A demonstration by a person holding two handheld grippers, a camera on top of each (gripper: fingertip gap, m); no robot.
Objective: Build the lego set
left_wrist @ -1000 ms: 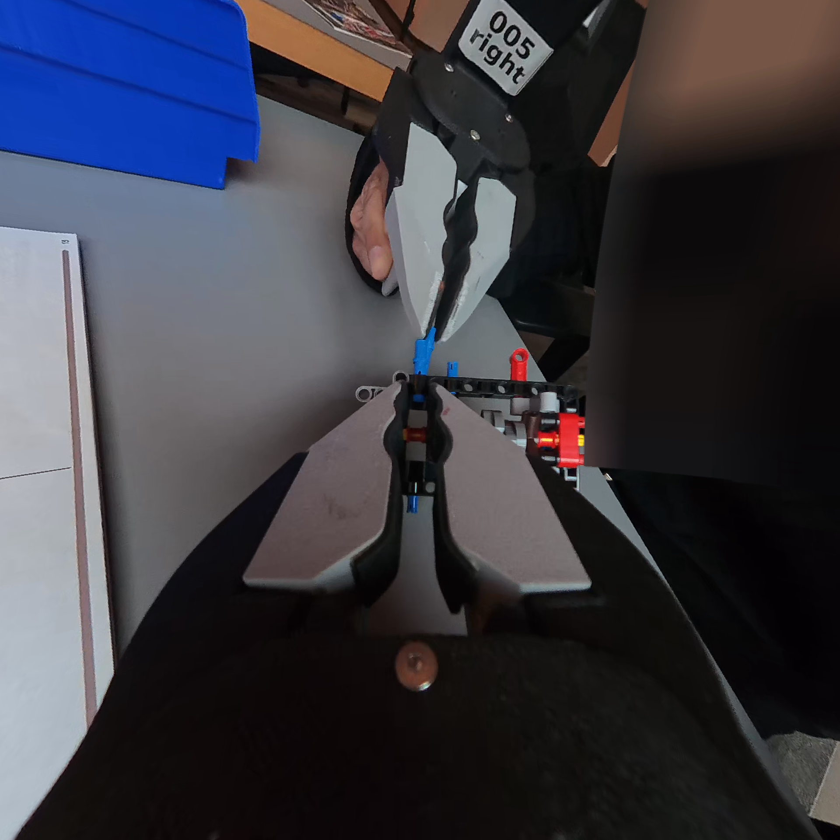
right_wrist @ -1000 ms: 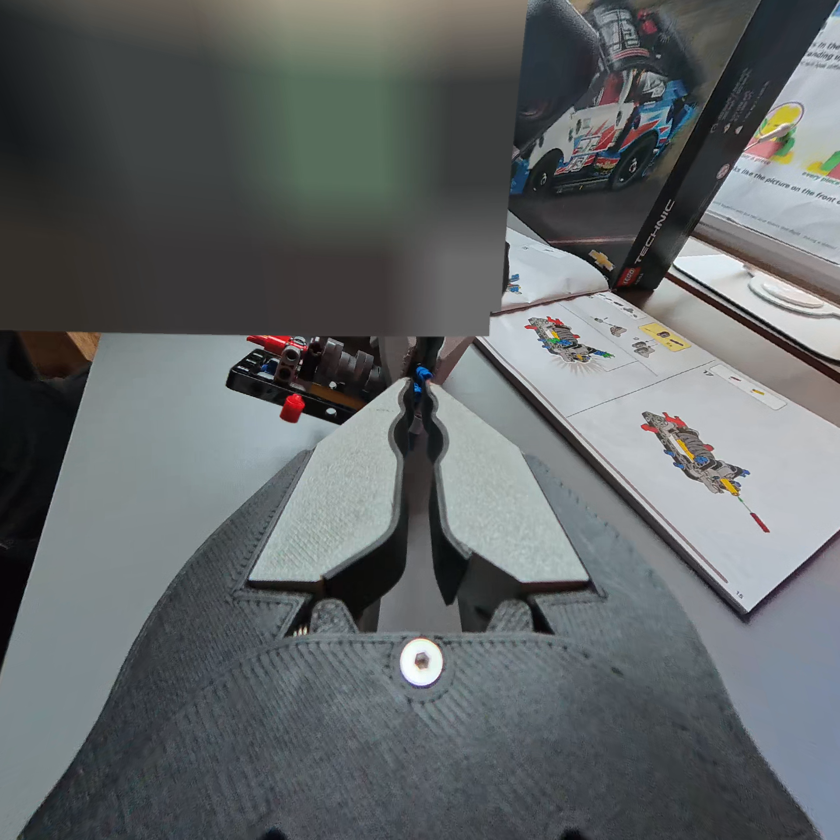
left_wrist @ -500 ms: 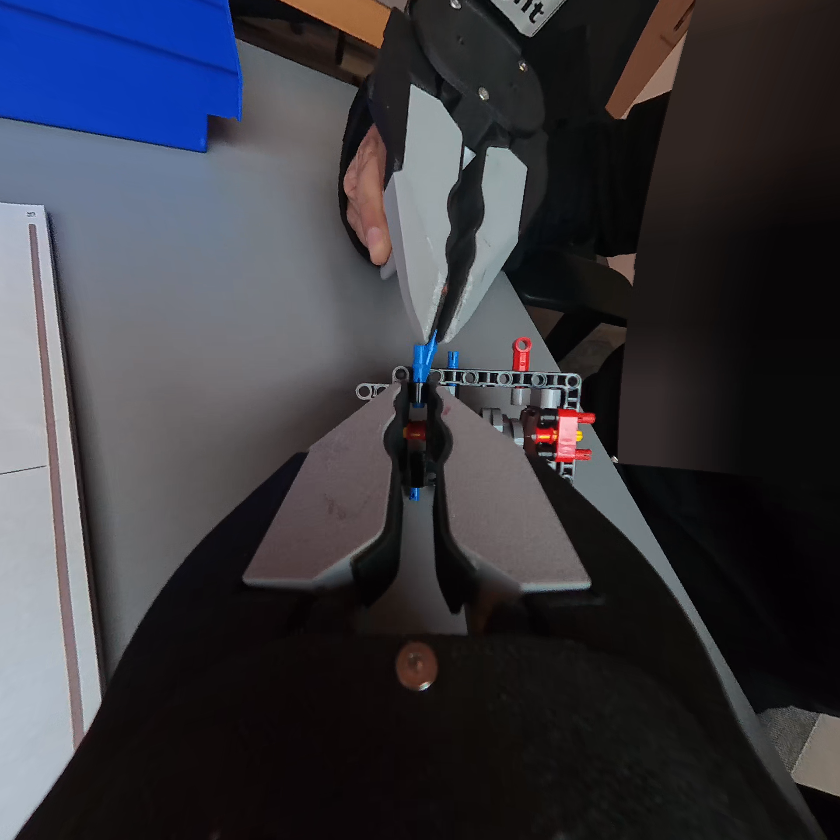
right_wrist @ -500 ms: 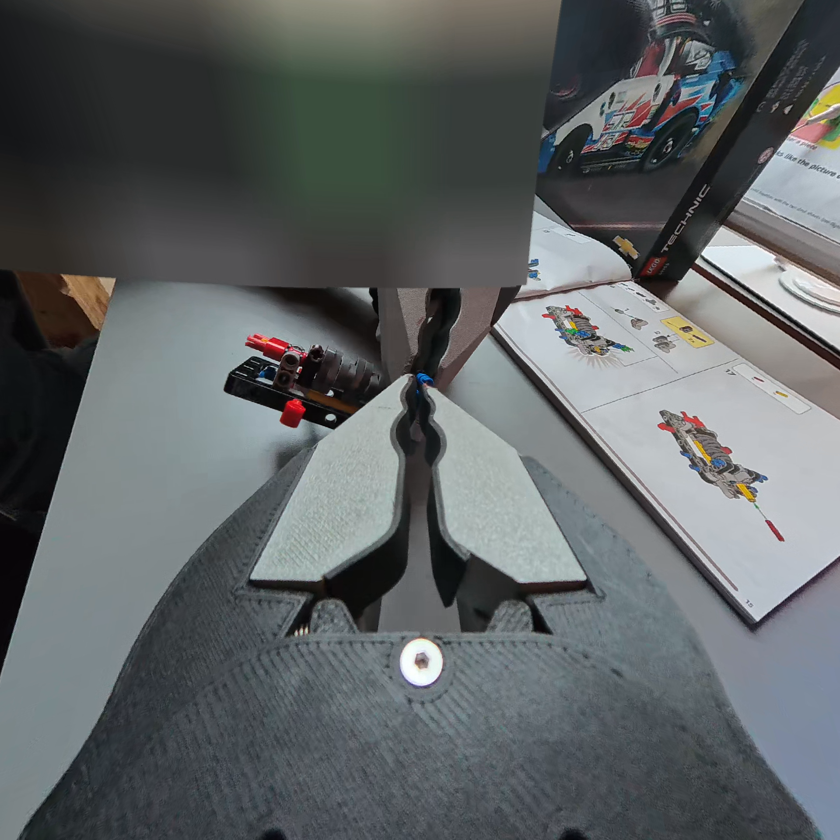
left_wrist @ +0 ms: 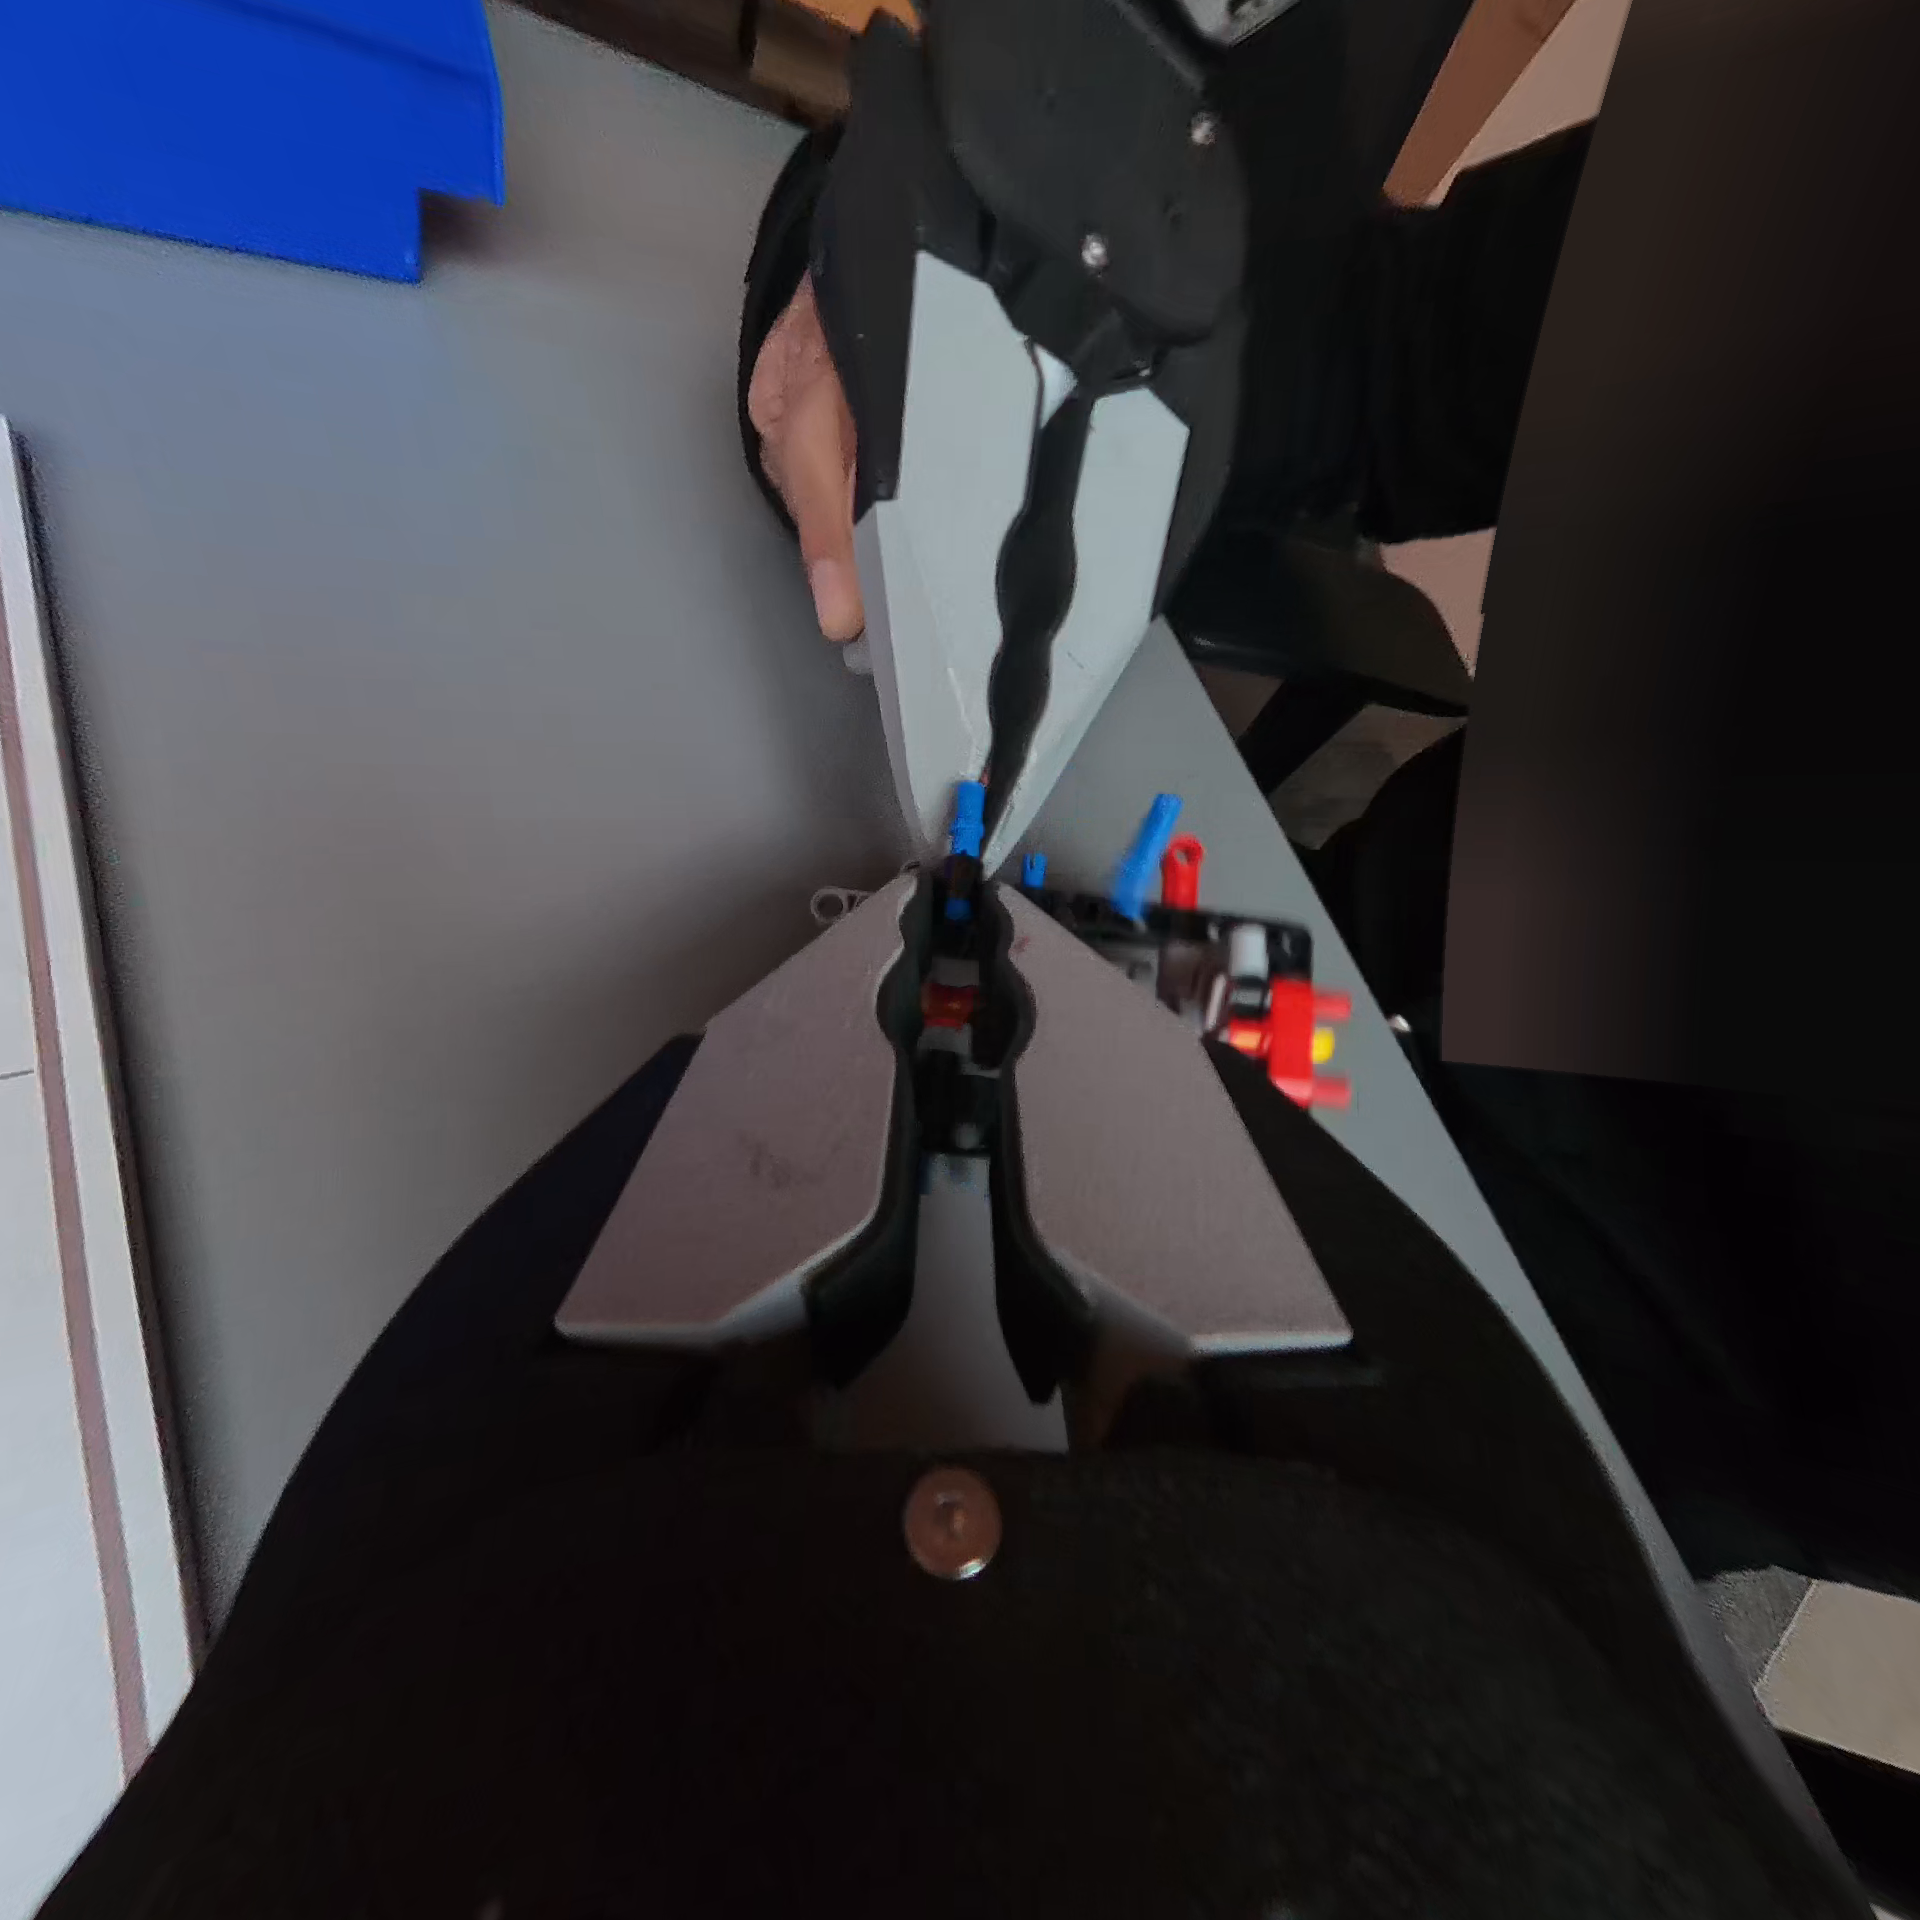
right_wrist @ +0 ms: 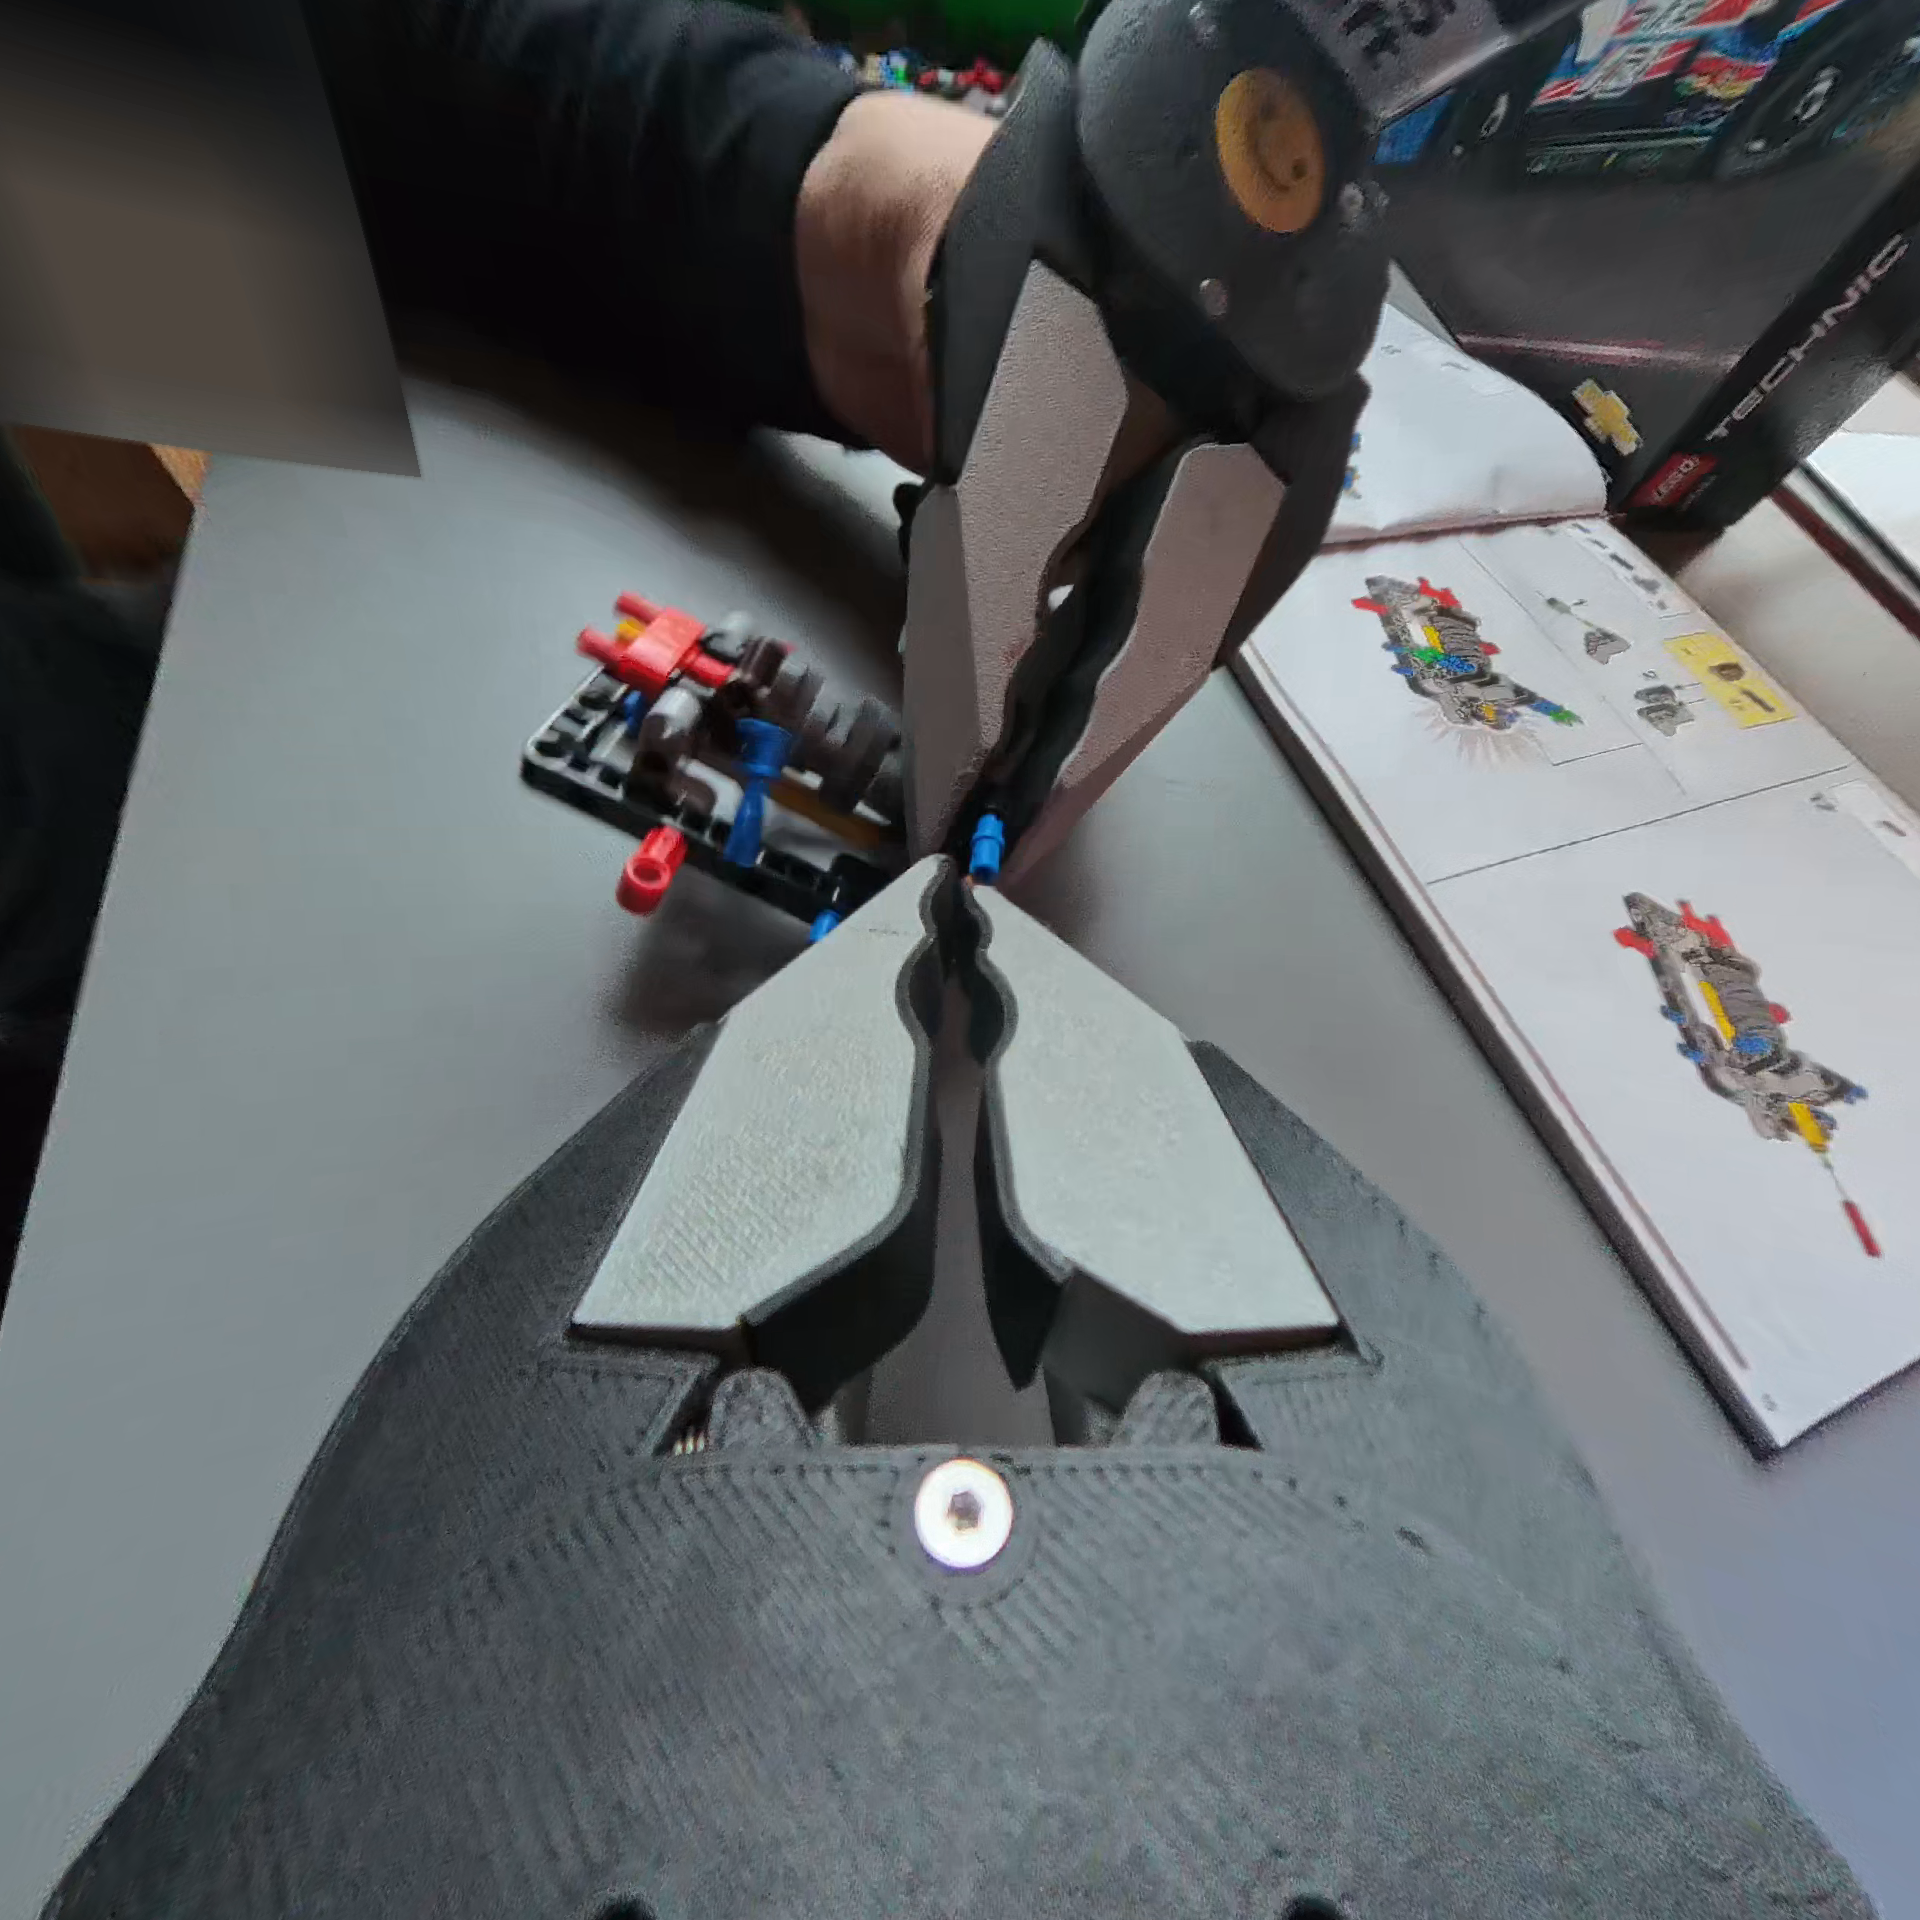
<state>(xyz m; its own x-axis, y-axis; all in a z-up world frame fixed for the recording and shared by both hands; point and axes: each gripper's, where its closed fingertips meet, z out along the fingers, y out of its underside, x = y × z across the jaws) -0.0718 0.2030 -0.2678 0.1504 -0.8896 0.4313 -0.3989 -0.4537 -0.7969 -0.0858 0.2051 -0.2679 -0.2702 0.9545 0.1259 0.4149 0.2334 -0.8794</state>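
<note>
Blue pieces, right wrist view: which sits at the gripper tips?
The short blue pin, just beyond the right gripper tips; the longer blue piece stands farther left on the black assembly.

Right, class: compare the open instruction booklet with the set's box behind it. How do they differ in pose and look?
The instruction booklet lies flat and open on the grey table; the box stands up behind it. The booklet's pages are white with small build pictures; the box is mostly black with colourful artwork on one face. Both carry printed pictures.
</note>
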